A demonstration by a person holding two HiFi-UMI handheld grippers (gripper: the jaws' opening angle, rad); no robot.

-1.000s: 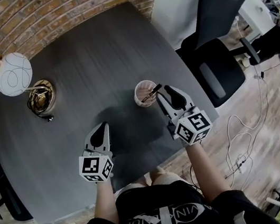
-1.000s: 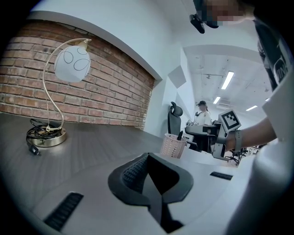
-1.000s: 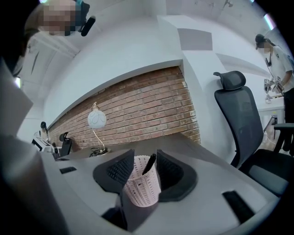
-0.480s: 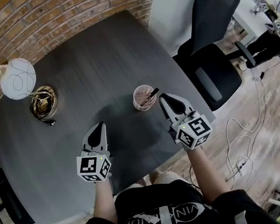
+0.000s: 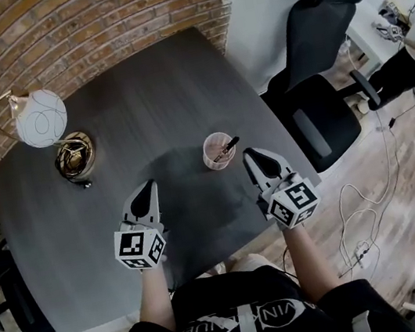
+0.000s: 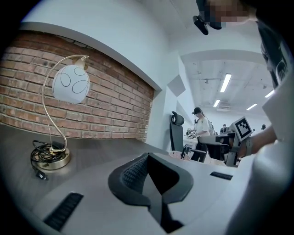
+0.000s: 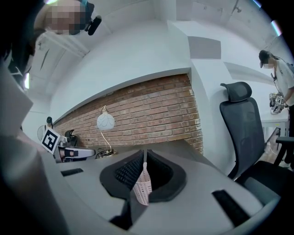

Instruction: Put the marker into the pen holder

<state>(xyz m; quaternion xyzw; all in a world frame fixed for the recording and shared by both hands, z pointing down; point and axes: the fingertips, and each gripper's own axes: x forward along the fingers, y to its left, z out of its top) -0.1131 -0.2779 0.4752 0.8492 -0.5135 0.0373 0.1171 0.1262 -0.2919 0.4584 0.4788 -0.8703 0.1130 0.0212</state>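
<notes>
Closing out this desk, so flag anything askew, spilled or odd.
Only small things. The marker sits tilted in the pink mesh pen holder, its dark end jutting past the rim. A black cord lies bunched on the lamp's brass base. Nothing spilled or damaged.

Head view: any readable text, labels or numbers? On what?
Black shirt: white lettering across it, upside down and too distorted to read.
Cubes on the left gripper and right gripper: square marker patterns only, no letters or digits.
No other text visible.
</notes>
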